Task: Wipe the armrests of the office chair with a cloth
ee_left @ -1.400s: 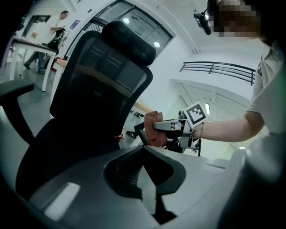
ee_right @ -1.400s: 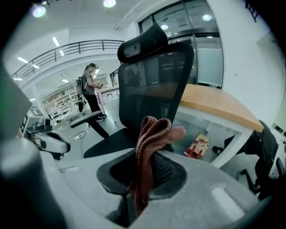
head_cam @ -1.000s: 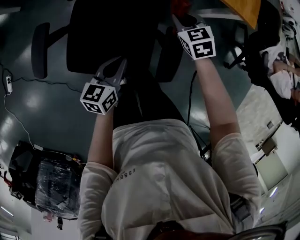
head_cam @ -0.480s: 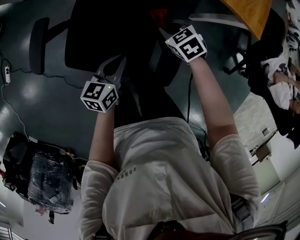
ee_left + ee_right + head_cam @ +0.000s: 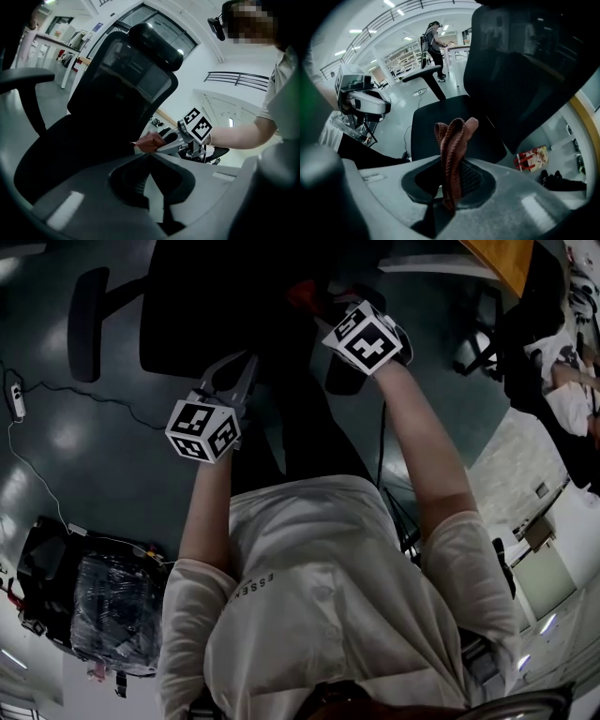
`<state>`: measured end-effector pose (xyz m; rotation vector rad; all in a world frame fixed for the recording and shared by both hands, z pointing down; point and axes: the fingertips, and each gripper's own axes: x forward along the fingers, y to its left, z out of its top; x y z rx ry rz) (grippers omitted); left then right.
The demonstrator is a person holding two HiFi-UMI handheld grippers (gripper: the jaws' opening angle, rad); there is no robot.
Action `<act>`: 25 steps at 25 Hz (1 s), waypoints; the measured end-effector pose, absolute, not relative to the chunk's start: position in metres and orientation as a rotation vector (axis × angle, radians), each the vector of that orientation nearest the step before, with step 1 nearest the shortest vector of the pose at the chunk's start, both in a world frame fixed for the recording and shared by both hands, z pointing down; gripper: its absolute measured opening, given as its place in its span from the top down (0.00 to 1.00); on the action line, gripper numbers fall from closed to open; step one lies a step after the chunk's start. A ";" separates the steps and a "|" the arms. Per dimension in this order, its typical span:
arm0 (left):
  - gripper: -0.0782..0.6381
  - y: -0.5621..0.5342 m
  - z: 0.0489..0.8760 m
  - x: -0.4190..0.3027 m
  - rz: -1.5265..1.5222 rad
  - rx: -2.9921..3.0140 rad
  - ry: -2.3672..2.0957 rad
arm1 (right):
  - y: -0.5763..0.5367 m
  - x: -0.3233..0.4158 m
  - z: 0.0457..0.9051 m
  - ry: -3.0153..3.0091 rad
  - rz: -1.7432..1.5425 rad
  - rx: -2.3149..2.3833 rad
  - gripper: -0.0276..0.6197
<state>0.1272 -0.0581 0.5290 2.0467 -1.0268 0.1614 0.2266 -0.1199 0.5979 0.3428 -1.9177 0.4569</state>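
Right gripper view shows the right tongs (image 5: 451, 161) clamped on the cloth (image 5: 454, 136), held toward the chair (image 5: 440, 117) for wiping. Left tongs (image 5: 149, 157) hang closed and empty.

The office chair (image 5: 225, 306) stands just in front of the person, its seat below both grippers. The left gripper (image 5: 150, 183) hangs over the seat's front edge. The right gripper (image 5: 449, 187) is to its right, beside the armrest (image 5: 345, 376) there, with the cloth (image 5: 452, 150) between its jaws. The other armrest (image 5: 86, 320) juts out far left.
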 end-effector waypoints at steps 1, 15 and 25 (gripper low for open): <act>0.87 -0.054 0.529 0.124 0.162 2.050 -1.017 | -0.114 0.227 0.600 -1.909 0.479 0.350 0.88; 0.87 0.011 0.528 0.072 0.223 2.149 -0.863 | -0.010 0.216 0.613 -1.782 0.491 0.482 0.88; 0.87 0.039 0.503 0.045 0.243 2.251 -0.828 | 0.045 0.205 0.601 -1.822 0.740 0.688 0.88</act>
